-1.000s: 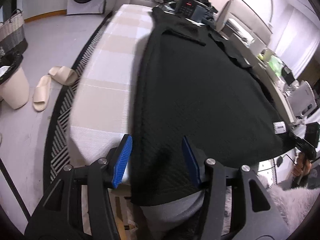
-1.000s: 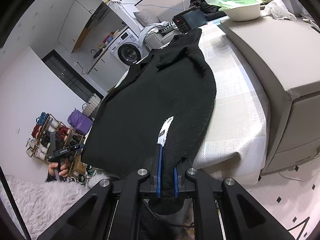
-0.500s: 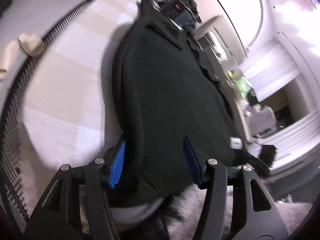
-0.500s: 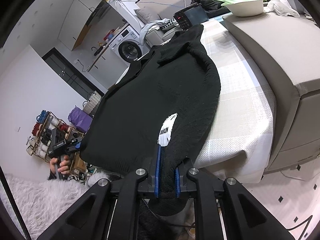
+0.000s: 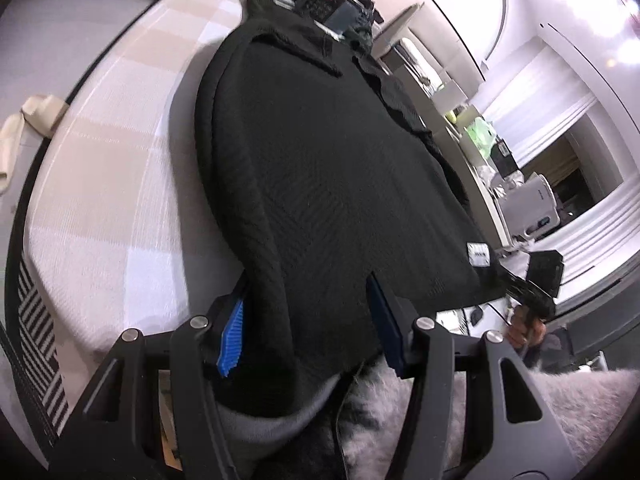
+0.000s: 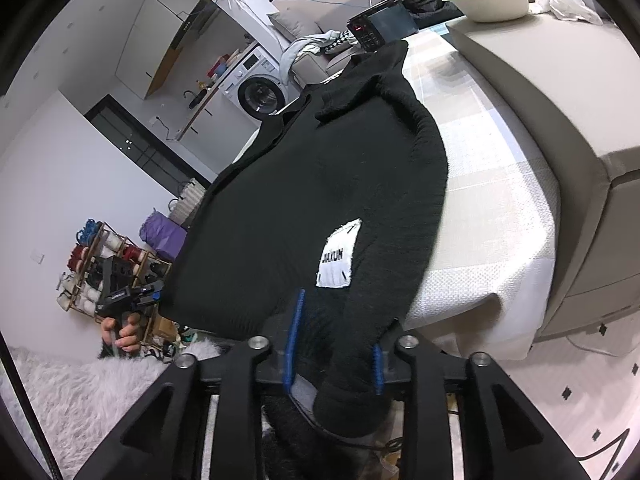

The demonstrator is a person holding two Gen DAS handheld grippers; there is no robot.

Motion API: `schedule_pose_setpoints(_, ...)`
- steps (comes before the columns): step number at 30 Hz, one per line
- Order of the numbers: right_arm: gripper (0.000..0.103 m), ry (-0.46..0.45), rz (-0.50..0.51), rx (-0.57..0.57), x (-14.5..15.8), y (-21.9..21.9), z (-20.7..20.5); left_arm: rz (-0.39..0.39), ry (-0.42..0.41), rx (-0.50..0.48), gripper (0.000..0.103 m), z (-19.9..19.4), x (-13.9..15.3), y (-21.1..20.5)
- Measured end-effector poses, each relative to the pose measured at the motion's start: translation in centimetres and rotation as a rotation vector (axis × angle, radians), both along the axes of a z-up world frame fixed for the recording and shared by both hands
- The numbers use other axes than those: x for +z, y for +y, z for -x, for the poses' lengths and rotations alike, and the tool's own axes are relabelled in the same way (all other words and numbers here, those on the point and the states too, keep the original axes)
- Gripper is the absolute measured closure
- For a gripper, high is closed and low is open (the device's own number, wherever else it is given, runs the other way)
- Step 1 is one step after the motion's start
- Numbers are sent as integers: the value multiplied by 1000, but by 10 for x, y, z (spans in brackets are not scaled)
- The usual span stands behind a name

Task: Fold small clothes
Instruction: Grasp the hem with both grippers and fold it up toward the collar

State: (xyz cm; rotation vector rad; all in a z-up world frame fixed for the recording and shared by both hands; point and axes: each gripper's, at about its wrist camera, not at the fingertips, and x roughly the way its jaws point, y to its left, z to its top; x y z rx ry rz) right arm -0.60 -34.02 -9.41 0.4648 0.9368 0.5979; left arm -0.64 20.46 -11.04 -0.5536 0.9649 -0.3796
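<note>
Both grippers angle downward over the near hem of the black knit sweater (image 5: 332,184). Left gripper (image 5: 308,320): jaws apart, hem lying loose between its fingers. Right gripper (image 6: 336,344): jaws just opened, the hem corner between its 2 fingers released.

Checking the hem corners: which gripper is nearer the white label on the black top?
Right. The right gripper sits just below the white label; the left gripper is across the hem of the black top.

Black sweater (image 5: 332,184) covers mid table (image 5: 100,184); bare checked cloth open to its left, narrower strip on right beside raised grey ledge (image 6: 540,92). Far end blocked by small device w/ red display (image 5: 332,4), basin (image 6: 496,0) on ledge.
</note>
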Motion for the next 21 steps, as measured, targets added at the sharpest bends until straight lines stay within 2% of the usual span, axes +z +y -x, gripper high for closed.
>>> schedule_pose_setpoints(2,65,-2,-11,-1,-2,2,-2,-32,-18,22,52,-2,1,-5)
schedule_pose_setpoints(4,66,-16,-6,-4,-3,6,-4,-99,-21,38,57,-4,4,-13)
schedule_pose_setpoints(5,72,-27,5,-6,-2,8,-4,-157,-14,44,74,-6,5,-19)
schedule_pose_setpoints(6,84,-46,36,-11,-1,12,-4,-197,-9,50,90,-7,4,-22)
schedule_pose_setpoints(7,93,-62,62,-11,0,16,-4,-221,-3,52,96,-9,4,-24)
schedule_pose_setpoints(11,97,-152,87,36,13,29,5,-126,-58,44,99,-5,11,-18)
schedule_pose_setpoints(13,98,-204,31,49,23,27,8,-76,-109,32,99,1,17,-14)
schedule_pose_setpoints(15,98,-245,-45,40,32,18,11,16,-160,-2,99,7,23,-10)
schedule_pose_setpoints(18,99,-263,-140,46,39,5,16,115,-256,-74,99,20,37,-8)
schedule_pose_setpoints(21,98,-262,-200,91,43,-4,26,151,-325,-151,99,32,50,-10)
